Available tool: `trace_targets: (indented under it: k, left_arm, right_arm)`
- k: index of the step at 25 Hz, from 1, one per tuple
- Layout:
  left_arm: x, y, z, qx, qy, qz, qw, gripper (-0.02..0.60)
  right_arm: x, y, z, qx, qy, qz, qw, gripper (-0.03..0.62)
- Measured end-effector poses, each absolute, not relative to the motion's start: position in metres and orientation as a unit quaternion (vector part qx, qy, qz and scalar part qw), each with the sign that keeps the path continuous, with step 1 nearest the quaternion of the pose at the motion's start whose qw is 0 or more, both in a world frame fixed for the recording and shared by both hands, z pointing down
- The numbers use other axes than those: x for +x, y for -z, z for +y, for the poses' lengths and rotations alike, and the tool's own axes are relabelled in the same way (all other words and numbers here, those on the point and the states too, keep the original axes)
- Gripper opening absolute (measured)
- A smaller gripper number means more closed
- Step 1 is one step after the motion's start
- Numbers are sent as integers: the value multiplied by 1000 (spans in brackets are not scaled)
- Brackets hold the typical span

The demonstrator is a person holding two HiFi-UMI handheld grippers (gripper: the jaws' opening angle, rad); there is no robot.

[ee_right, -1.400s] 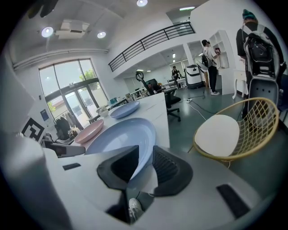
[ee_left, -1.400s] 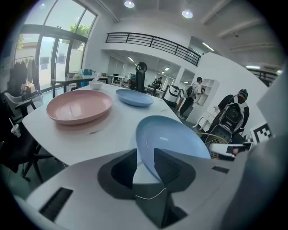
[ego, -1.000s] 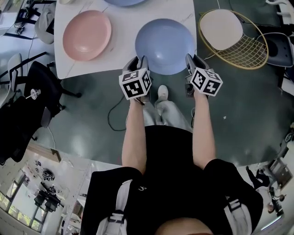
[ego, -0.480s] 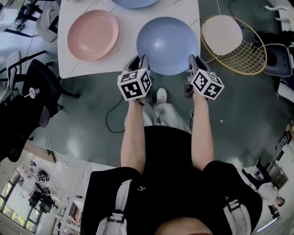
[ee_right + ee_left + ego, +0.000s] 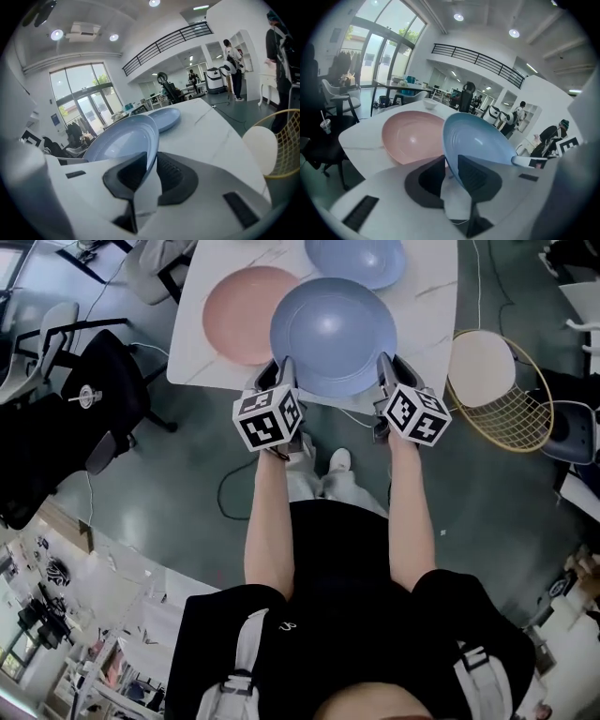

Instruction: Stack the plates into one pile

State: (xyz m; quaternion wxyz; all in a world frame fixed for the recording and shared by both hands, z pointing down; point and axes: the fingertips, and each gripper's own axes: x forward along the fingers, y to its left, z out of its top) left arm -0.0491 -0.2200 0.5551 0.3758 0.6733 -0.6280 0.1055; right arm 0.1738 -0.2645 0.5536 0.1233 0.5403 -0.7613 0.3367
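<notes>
Head view: the large blue plate [image 5: 333, 334] is held above the table's [image 5: 431, 306] near edge, partly over the pink plate [image 5: 234, 313]. Left gripper view: the left gripper [image 5: 451, 171] is clamped narrowly on its left rim. Right gripper view: the right gripper's [image 5: 151, 168] jaws are opening slightly, the right rim between them. Stiff, probably slippery and breakable, it is best taken at opposite rims.

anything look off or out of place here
Nothing spilled or damaged. The large blue plate is simply held over the near edge of the table, its rim gripped by the left gripper and between the jaws of the right gripper, which are opening slightly.
</notes>
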Motion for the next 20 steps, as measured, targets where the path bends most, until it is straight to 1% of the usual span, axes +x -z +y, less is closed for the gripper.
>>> trace_targets:
  k: [5,9,12,15,20]
  left_arm:
    - [-124,-550,-226,645,-100,-662,368,98]
    - [-168,-549,-232,629,-97,-677,369,98]
    - [-190,-554,-236,623,-99,-680,372,98]
    - [-206,-560,-242,626,-125,-680,361,105]
    - [-213,-569,-247,633,-155,-670,355,114]
  right_arm:
    - [95,-551,-289,501,-331,-789,132,78]
    - [47,-552,-303,481,-329,-800,140,81]
    - [24,-556,-309,476,-328,-802,149,83]
    - [8,-562,-315,477,-326,-800,163,84]
    - [2,-572,-317,489,-330,-787,181,84]
